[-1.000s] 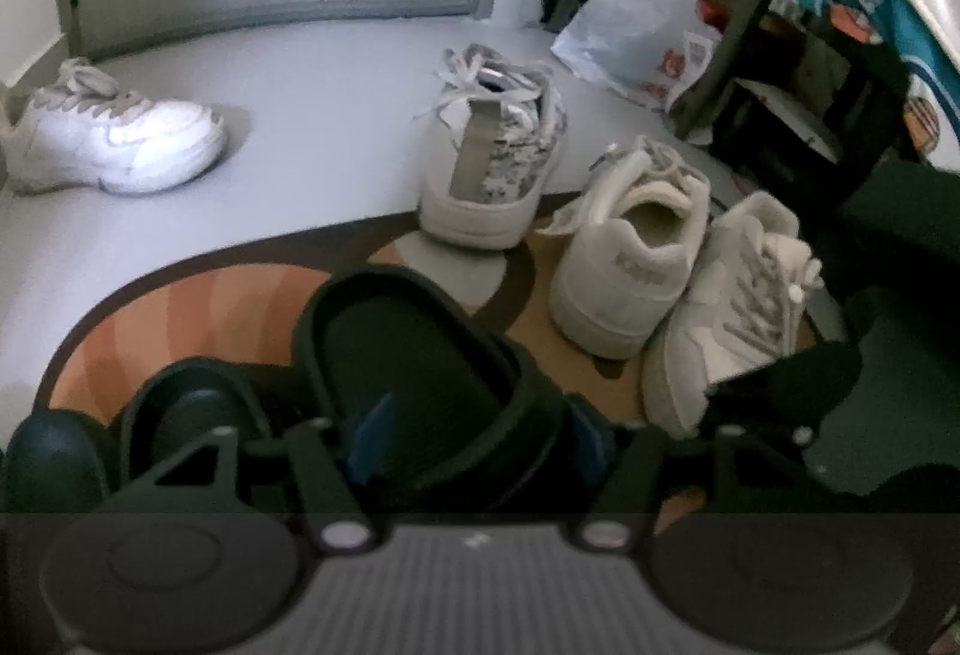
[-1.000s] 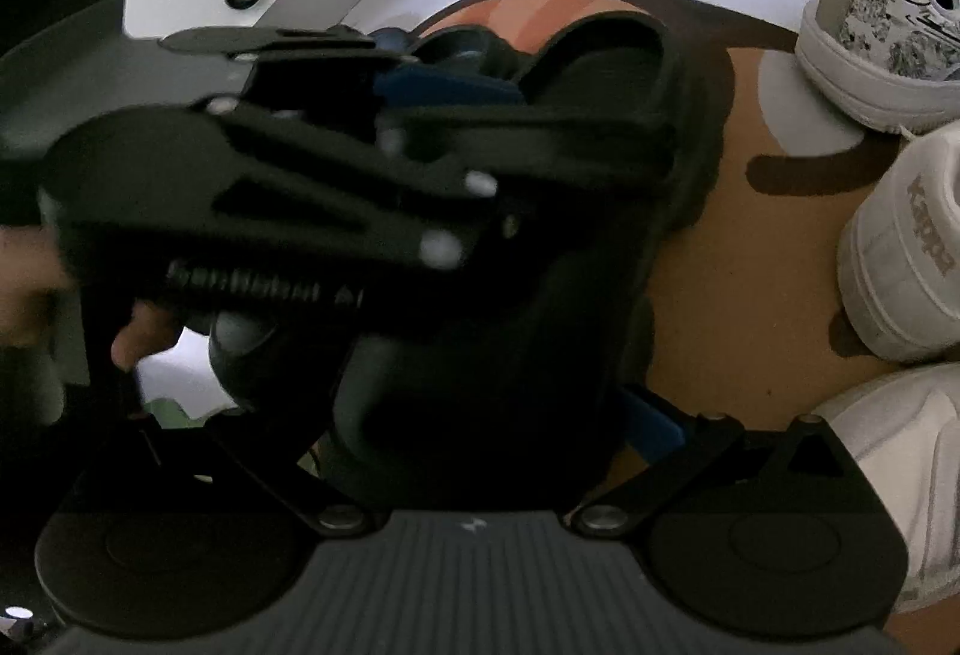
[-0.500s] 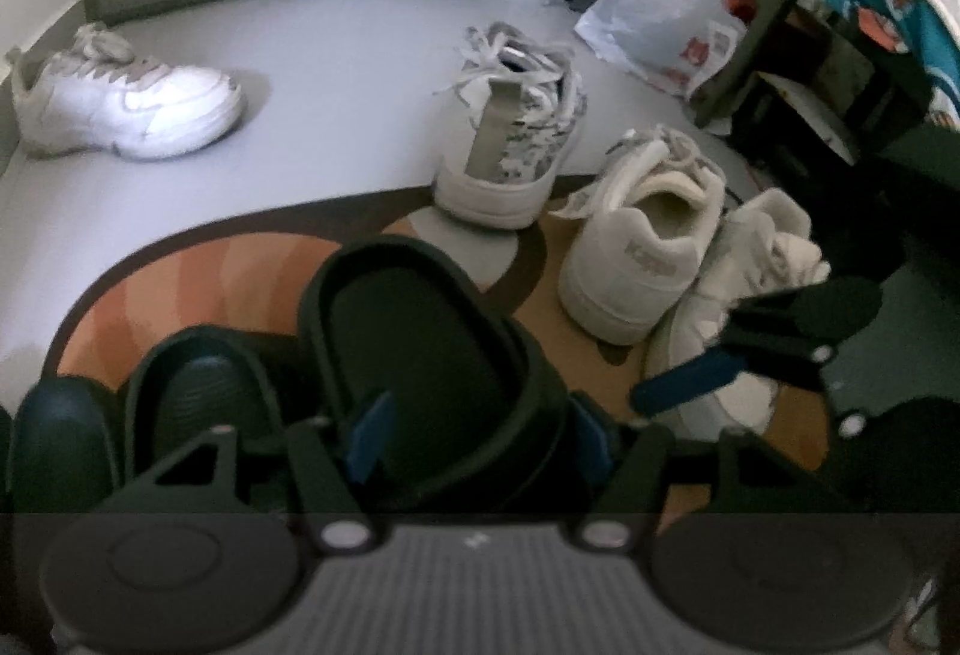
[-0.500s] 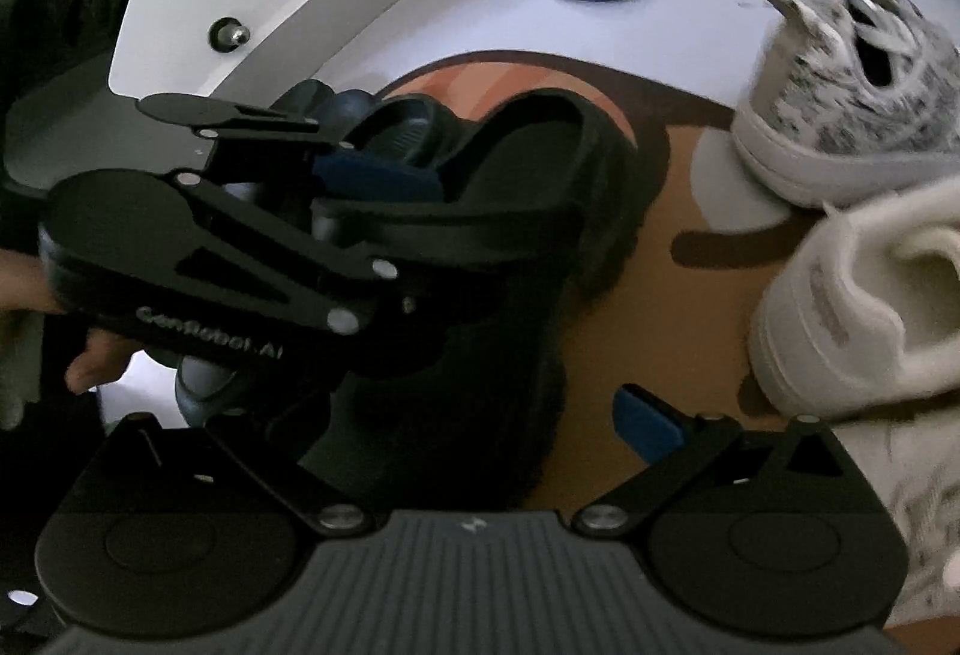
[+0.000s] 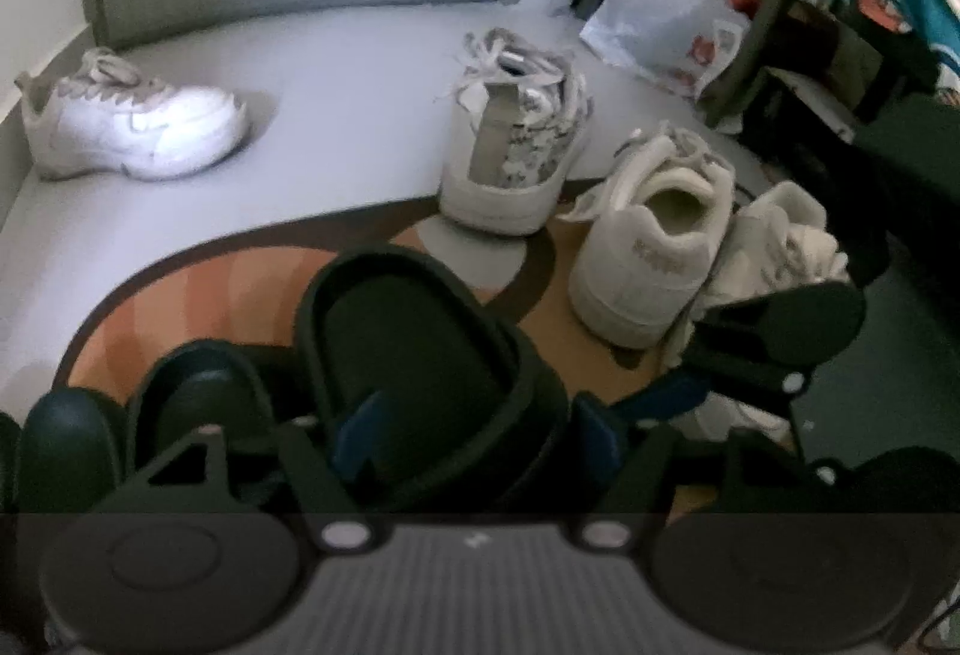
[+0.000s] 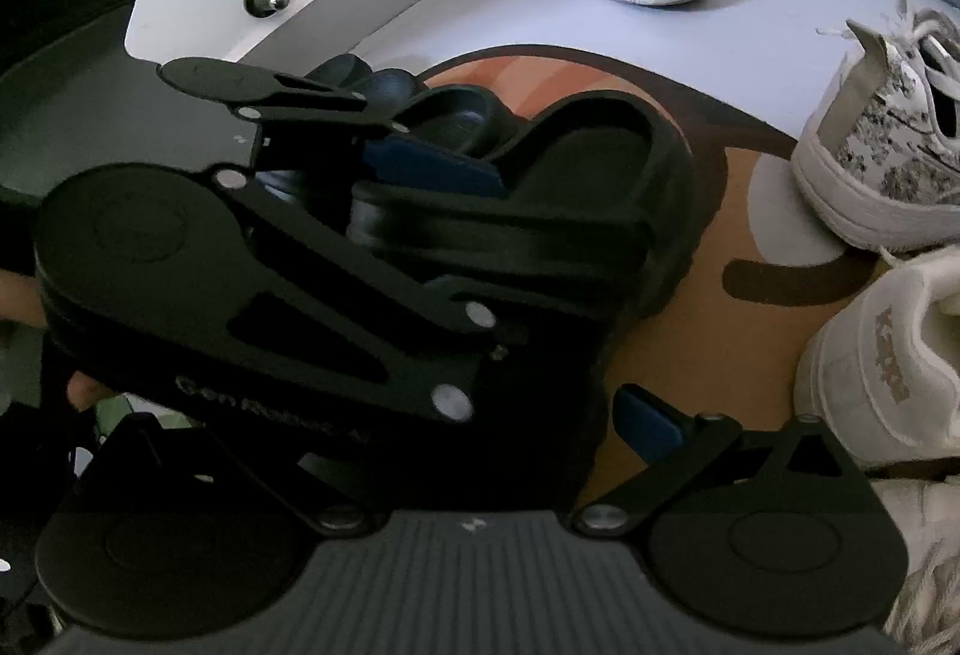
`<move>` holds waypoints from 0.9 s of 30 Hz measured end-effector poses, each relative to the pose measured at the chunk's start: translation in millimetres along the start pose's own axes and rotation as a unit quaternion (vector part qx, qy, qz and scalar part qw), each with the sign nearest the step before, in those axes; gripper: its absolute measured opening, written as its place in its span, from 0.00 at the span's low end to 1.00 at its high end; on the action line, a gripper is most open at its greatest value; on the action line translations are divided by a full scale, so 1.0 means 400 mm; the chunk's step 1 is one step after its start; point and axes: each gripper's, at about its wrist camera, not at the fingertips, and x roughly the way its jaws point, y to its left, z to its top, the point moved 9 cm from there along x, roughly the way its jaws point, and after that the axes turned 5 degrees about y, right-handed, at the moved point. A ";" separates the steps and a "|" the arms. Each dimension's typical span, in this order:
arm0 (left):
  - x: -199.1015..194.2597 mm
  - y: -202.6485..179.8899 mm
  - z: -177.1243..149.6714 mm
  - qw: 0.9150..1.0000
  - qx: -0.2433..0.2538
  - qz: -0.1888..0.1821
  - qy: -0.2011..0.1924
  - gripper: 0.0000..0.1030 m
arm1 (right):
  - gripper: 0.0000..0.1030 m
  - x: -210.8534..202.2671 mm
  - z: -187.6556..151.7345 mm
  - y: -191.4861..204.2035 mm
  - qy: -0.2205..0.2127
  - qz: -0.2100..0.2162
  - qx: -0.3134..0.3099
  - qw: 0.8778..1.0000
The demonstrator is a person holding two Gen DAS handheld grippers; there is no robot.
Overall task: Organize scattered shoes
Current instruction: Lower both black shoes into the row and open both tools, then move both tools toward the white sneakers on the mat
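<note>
Left wrist view puts the orange-and-brown patterned rug (image 5: 198,283) at the centre of the job; read every position from it. Dark rubber slip-ons stand in a row on the near edge of the rug. You can count three: the large black slip-on (image 5: 408,355) and two darker ones (image 5: 198,397) (image 5: 60,433) beside it. The left gripper (image 5: 474,430) straddles the large slip-on's heel wall, which sits between its jaws. They have just been opening, and the pads appear clear of the rubber. The right gripper (image 6: 480,424) stands wide and holds nothing that shows. Four pale sneakers remain. The grey floral-print sneaker (image 5: 516,144) sits at the rug's far edge. The cream leather sneaker (image 5: 654,247) is on the rug, touching a second cream sneaker (image 5: 780,241). The chunky white sneaker (image 5: 132,126) lies well off the rug by the wall. Judge the task under half done: the slip-ons look placed, while the sneakers are still scattered.
</note>
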 end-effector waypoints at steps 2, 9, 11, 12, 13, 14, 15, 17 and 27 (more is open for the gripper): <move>-0.004 -0.003 0.008 1.000 -0.006 -0.015 -0.005 0.68 | 1.00 -0.004 0.001 -0.004 -0.002 -0.004 0.005 1.000; -0.092 0.023 0.030 0.998 -0.034 -0.021 -0.053 0.89 | 1.00 -0.075 0.009 0.002 -0.030 -0.004 0.005 1.000; -0.113 0.044 0.038 0.996 -0.059 -0.023 -0.058 0.91 | 1.00 -0.108 0.013 0.004 -0.047 -0.006 0.005 0.999; -0.121 0.054 0.043 0.996 -0.071 -0.023 -0.058 0.91 | 1.00 -0.127 0.014 0.004 -0.057 -0.007 0.006 0.998; -0.127 0.066 0.048 0.995 -0.084 -0.021 -0.056 0.91 | 1.00 -0.148 0.015 0.004 -0.070 -0.009 0.008 0.997; -0.134 0.075 0.053 0.994 -0.097 -0.020 -0.055 0.91 | 1.00 -0.166 0.016 0.003 -0.081 -0.010 0.009 0.997; -0.142 0.081 0.058 0.993 -0.105 -0.022 -0.057 0.91 | 1.00 -0.186 0.016 0.000 -0.093 -0.013 0.009 0.996; -0.156 0.085 0.070 0.991 -0.112 -0.030 -0.066 0.91 | 1.00 -0.231 0.015 -0.011 -0.123 -0.028 0.005 0.992; -0.203 0.008 0.144 0.992 -0.078 -0.017 -0.100 0.89 | 1.00 -0.504 -0.018 -0.164 -0.300 -0.186 -0.013 0.936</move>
